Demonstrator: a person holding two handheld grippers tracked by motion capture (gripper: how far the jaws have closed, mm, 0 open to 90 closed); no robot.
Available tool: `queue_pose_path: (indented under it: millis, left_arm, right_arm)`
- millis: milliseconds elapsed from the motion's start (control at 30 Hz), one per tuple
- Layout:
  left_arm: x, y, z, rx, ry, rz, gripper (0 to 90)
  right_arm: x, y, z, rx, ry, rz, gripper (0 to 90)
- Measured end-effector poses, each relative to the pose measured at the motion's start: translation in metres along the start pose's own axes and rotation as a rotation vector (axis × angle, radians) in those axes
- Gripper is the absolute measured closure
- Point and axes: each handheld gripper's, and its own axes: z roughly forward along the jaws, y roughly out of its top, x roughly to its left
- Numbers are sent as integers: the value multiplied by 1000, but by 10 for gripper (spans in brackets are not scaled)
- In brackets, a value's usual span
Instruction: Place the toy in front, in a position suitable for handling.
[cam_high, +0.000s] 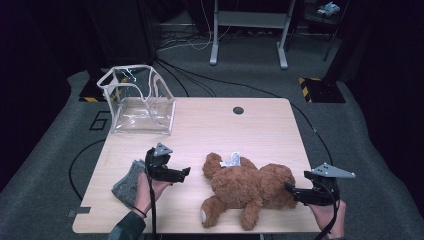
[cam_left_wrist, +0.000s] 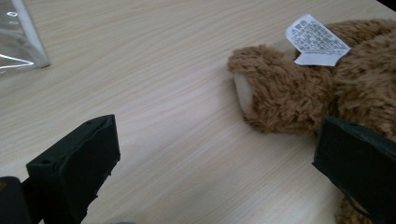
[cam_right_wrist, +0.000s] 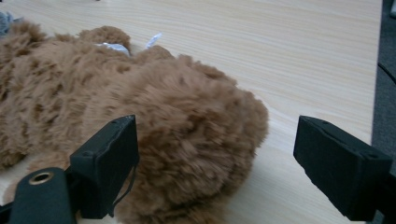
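A fluffy brown teddy bear (cam_high: 247, 187) lies on its front near the front edge of the pale wooden table (cam_high: 260, 125), a white care label (cam_high: 231, 160) showing on it. The left gripper (cam_high: 186, 172) hovers just left of the bear, jaws apart and empty. The right gripper (cam_high: 289, 189) sits at the bear's right end, jaws wide apart around the fur without pressing. A clear plastic bag (cam_high: 140, 102) stands far left; a grey knitted cloth (cam_high: 127, 182) lies near left.

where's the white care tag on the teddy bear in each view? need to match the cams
High view: white tag lies on the teddy bear, at its upper left, centre of frame.
Left gripper view: tag top right, large.
Right gripper view: tag small sliver, top left behind the fur.
Shared landmark: the bear's brown fur.
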Motion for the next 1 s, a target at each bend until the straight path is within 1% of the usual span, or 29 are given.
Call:
queue_pose_path:
  millis: [67,100,133,233,267,300,333,367,433,500,567,633,700,733,800,833,900,933,1000]
  left_arm:
    - [-5,1,4,13,-11,16,1]
    - [-8,2,5,14,-19,15,1]
    - [-12,3,7,9,-22,15,1]
    - [-19,5,8,11,-43,31,1]
    - [-24,7,9,12,-56,38,1]
    - [-27,8,10,5,-62,35,2]
    - [-30,9,11,6,-65,45,6]
    - [-33,10,12,7,-68,51,12]
    - [-37,11,14,15,-82,58,17]
    - [-44,13,16,12,-94,62,17]
    - [-51,14,18,9,-118,66,18]
    - [-57,16,19,5,-128,76,25]
    - [-64,18,21,12,-147,97,32]
    - [-67,19,22,4,-152,95,34]
    - [-74,22,24,-1,-180,94,47]
    - [-76,22,25,-2,-185,103,51]
    - [-82,23,27,-2,-207,108,67]
    - [-86,23,28,-6,-209,117,75]
    - [-89,24,30,-5,-223,134,90]
  right_arm:
    - [5,2,3,0,8,-11,140]
    - [7,3,3,6,10,-12,142]
    - [8,4,4,5,19,-21,142]
    - [12,5,6,10,24,-33,146]
    - [13,5,7,12,24,-31,146]
    - [14,5,8,13,27,-29,146]
    - [14,6,9,13,27,-34,146]
    - [15,6,10,14,31,-28,146]
    - [16,6,11,21,31,-31,148]
    - [18,6,14,30,33,-32,153]
    - [19,5,16,36,30,-38,157]
    - [20,4,18,42,33,-39,164]
    - [21,4,20,47,35,-39,179]
    - [22,4,20,48,34,-42,186]
    - [23,4,22,58,31,-55,202]
    - [24,4,23,59,31,-60,214]
    - [25,4,24,71,31,-60,221]
    - [25,4,25,72,29,-66,227]
    - [25,5,26,74,30,-63,242]
